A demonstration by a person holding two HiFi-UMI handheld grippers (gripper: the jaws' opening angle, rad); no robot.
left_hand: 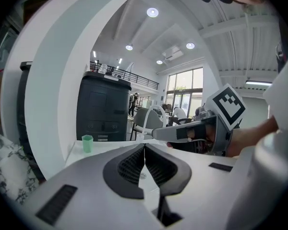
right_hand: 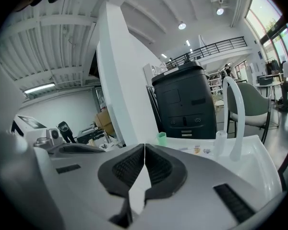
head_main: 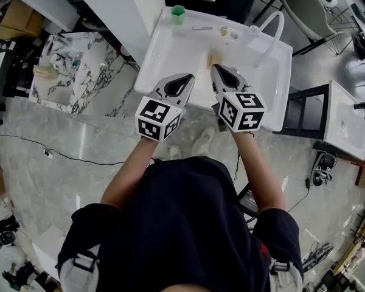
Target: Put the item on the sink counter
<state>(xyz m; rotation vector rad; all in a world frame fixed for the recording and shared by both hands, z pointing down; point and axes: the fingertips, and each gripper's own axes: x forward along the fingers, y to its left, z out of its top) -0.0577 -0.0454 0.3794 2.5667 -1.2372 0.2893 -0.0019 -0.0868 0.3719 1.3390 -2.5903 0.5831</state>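
I stand at the near edge of the white sink counter (head_main: 161,47) with both grippers held out over it, side by side. My left gripper (head_main: 188,78) has its jaws pressed together with nothing between them; its own view shows the two ribbed pads meeting in a thin line (left_hand: 144,148). My right gripper (head_main: 216,70) is the same, jaws closed tight on nothing (right_hand: 144,147), and it shows from the side at the right of the left gripper view (left_hand: 201,133). The small tan item (head_main: 214,59) lies on the white sink top just beyond the tips of my right gripper, between the near edge and the far rim; I cannot tell whether the tips touch it, and neither gripper view shows it. At the far left corner of the counter stands a green cup (head_main: 178,13), upright, which also shows in the left gripper view (left_hand: 87,143) and the right gripper view (right_hand: 162,138). Along the far rim, right of the cup, sits a small bottle (head_main: 224,31), and farther right the arched white faucet (head_main: 272,24) rises, clear in the right gripper view (right_hand: 235,119). A dark cabinet (right_hand: 187,99) stands behind the counter, and a marble counter (head_main: 67,72) lies well off to the left.
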